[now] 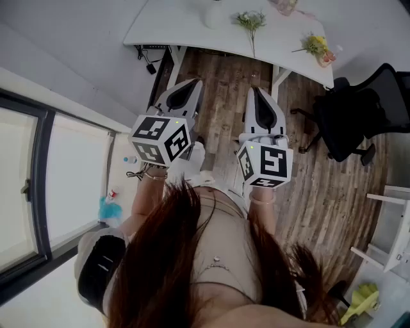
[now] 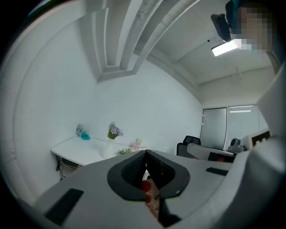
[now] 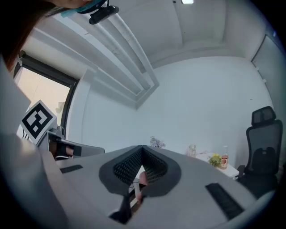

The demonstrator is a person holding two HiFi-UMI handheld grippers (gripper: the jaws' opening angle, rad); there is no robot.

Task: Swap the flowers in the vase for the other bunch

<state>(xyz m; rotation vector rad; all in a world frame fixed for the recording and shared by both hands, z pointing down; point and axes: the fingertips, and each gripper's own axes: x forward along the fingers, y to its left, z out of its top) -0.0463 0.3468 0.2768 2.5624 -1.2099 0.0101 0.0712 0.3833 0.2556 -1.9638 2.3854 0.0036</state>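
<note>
The white table (image 1: 186, 29) is seen well ahead, wood floor (image 1: 224, 83) open before it. On it the vase (image 2: 109, 148) of purple flowers (image 2: 115, 130) is stood, another bunch (image 1: 251, 22) laid near. The left gripper (image 1: 194, 83) and right gripper (image 1: 255, 91) are held level, the 2 pairs of jaws closed, empty.

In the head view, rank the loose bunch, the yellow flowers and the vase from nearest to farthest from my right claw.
1. Loose bunch, on the table straight ahead of the right claw.
2. Yellow flowers, at the table's right end.
3. Vase, at the far edge, left.
</note>
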